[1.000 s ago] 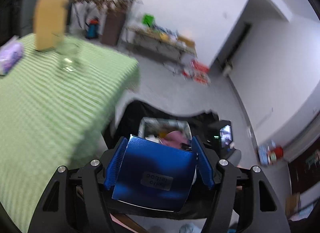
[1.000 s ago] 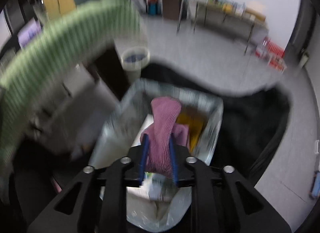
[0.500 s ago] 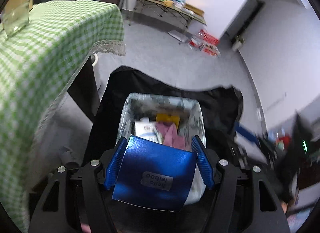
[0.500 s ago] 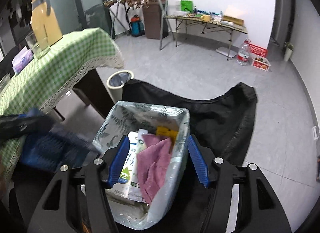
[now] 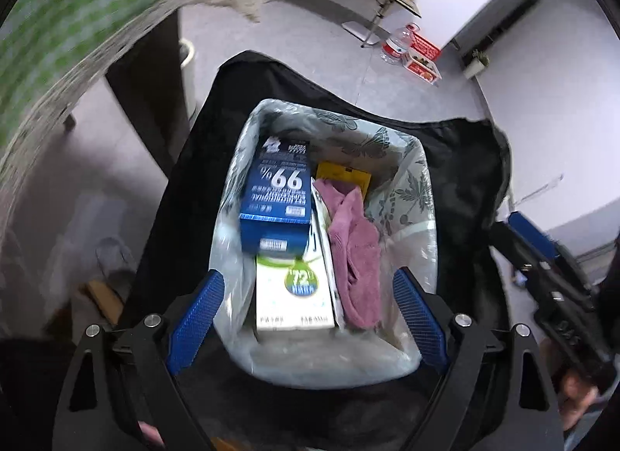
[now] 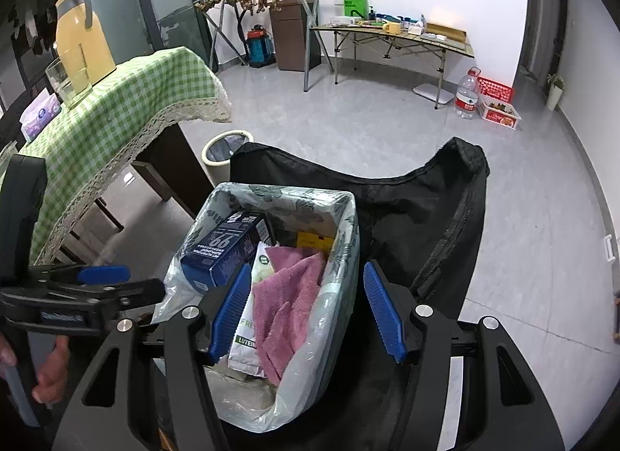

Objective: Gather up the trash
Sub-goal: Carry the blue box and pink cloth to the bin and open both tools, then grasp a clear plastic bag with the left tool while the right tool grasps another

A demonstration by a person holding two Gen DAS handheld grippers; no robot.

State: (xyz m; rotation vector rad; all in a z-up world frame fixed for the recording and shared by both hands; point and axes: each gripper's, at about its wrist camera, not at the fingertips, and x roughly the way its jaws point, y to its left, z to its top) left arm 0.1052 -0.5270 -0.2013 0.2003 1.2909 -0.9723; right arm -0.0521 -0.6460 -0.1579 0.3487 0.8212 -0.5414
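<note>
Blue card, printed with a large "99%", marks the box (image 5: 276,195) that lies loose in the trash bag (image 5: 422,218), ahead of the left claw (image 5: 306,319) and toward the bag's far left corner, one end propped on the white and green carton (image 5: 294,296) beneath it. The left claw hangs above the bag's near rim with its jaws spread wide; they have just been opening, and nothing sits between the blue pads (image 5: 195,319). The box is well clear of both pads.

Beside the box lies a pink cloth (image 5: 354,253), with a yellow packet (image 5: 343,175) behind it against the far wall of the bag.

From the right wrist view, the right claw (image 6: 308,311) is also spread, empty, poised over the bag's right half; the pink cloth (image 6: 288,303) is seen through the gap between its pads without touching them, and the blue box (image 6: 223,253) lies just past its left pad. The left claw (image 6: 102,280) shows at the left edge, held in a hand (image 6: 48,369). The bag stands on a black fabric (image 6: 418,210) spread on the floor, next to a surface under a green checked cloth (image 6: 128,109).
</note>
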